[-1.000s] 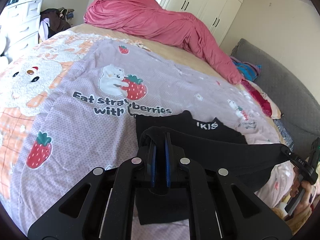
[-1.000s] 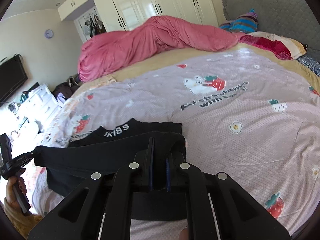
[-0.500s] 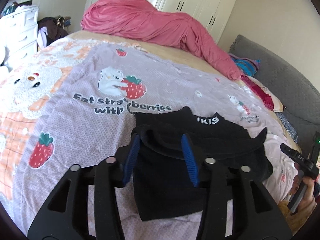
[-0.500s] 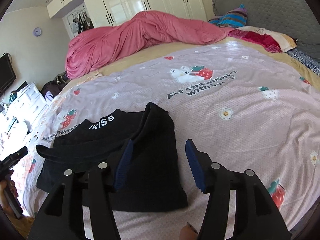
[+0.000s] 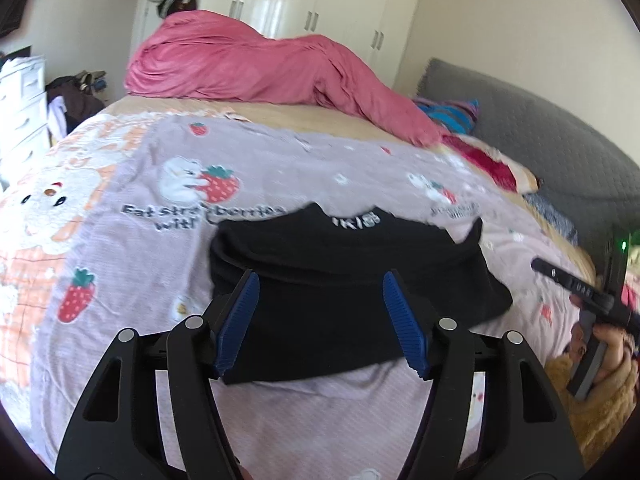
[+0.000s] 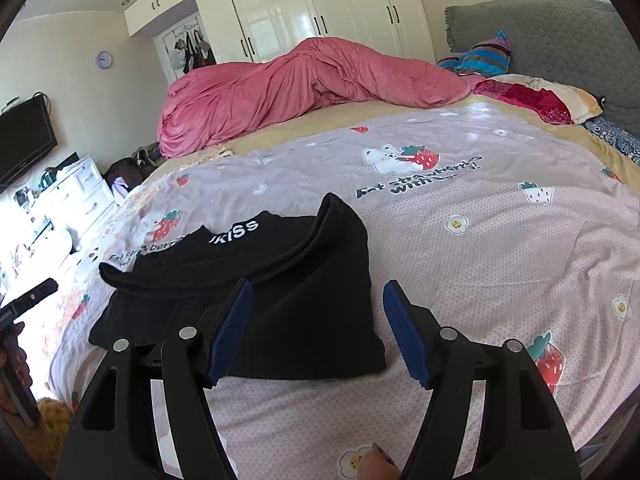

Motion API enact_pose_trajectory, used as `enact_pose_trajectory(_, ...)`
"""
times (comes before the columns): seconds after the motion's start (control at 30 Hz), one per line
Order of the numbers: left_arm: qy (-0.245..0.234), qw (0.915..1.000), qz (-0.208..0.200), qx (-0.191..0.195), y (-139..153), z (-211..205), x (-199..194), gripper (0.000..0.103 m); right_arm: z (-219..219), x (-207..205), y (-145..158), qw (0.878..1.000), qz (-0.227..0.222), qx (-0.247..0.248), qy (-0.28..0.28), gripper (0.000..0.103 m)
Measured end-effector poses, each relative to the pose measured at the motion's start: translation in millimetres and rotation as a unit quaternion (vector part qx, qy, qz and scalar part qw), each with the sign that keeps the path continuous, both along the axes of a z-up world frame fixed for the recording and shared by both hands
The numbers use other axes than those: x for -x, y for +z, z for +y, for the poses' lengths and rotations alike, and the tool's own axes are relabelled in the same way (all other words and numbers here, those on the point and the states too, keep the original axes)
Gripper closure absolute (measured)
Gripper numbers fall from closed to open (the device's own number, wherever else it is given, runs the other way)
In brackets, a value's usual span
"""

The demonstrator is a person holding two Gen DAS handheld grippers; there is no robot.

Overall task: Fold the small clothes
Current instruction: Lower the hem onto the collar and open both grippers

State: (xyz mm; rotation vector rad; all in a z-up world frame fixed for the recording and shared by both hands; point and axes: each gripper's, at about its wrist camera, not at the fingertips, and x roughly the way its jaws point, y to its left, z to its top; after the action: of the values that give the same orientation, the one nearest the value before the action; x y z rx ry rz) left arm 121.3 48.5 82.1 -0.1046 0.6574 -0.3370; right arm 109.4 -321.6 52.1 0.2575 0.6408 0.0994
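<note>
The left gripper (image 5: 320, 320) has its blue-padded jaws spread apart; they have just been opening, and no cloth is pinched between them. Through the gap shows the black garment (image 5: 340, 280), lying free on the bed beyond and below the pads (image 5: 240, 320). The right gripper (image 6: 318, 328) stands the same way, jaws parted after opening just now, with nothing clamped. Its left pad (image 6: 232, 328) sits in front of the garment's near right part, and its right pad is over bare bedding.

The black garment (image 6: 248, 292) lies folded in a loose stack on the lilac strawberry-print blanket (image 6: 480, 260), near the close edge of the bed. A waistband with white lettering runs along its far side, and one folded layer curves up in a point at the far right corner in the right wrist view.

In the left wrist view the person's right hand (image 5: 608, 352) holds its gripper's handle at the right edge. Farther off, a pink quilt (image 6: 300, 84) is heaped across the far side of the bed, before white wardrobe doors (image 6: 300, 12). A grey headboard (image 6: 560, 40) and pillows (image 6: 540, 96) lie to the right.
</note>
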Motion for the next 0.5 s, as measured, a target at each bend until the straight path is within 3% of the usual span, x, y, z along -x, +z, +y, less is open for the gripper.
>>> enact_pose_trajectory(0.3, -0.059, 0.9968, 0.028, -0.047, -29.7, -49.3, 2.4, 0.046, 25.3, 0.4, -16.3, 0.998, 0.019, 0.027, 0.045, 0.037)
enact_pose_trajectory(0.5, -0.05, 0.994, 0.047, -0.085, -58.5, -59.0, -16.6, 0.046, 44.9, -18.2, -31.0, 0.996, 0.039, 0.056, 0.063, 0.037)
